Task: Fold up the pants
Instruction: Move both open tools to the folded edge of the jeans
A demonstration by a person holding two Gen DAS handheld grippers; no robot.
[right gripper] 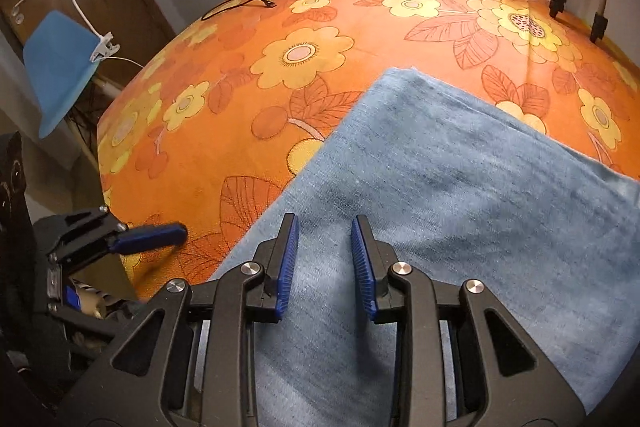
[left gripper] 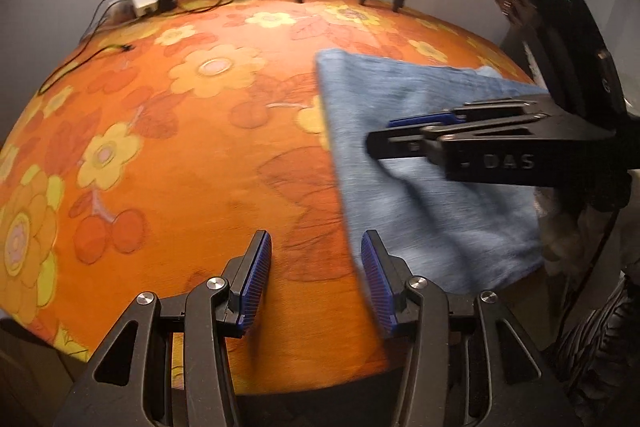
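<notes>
right gripper [right gripper: 324,259] hovers agape over folded pants [right gripper: 460,187].

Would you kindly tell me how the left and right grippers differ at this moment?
The left gripper hovers over the bare orange floral cloth beside the blue pants; the right gripper is above the pants themselves. The left's jaws stand wider apart than the right's. Both are open and hold nothing.

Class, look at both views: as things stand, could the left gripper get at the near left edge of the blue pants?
Probably yes. The left gripper is open above the orange flowered tablecloth, with its right finger already beside the edge of the pants. The right gripper hovers farther over the fabric, not between them.
</notes>
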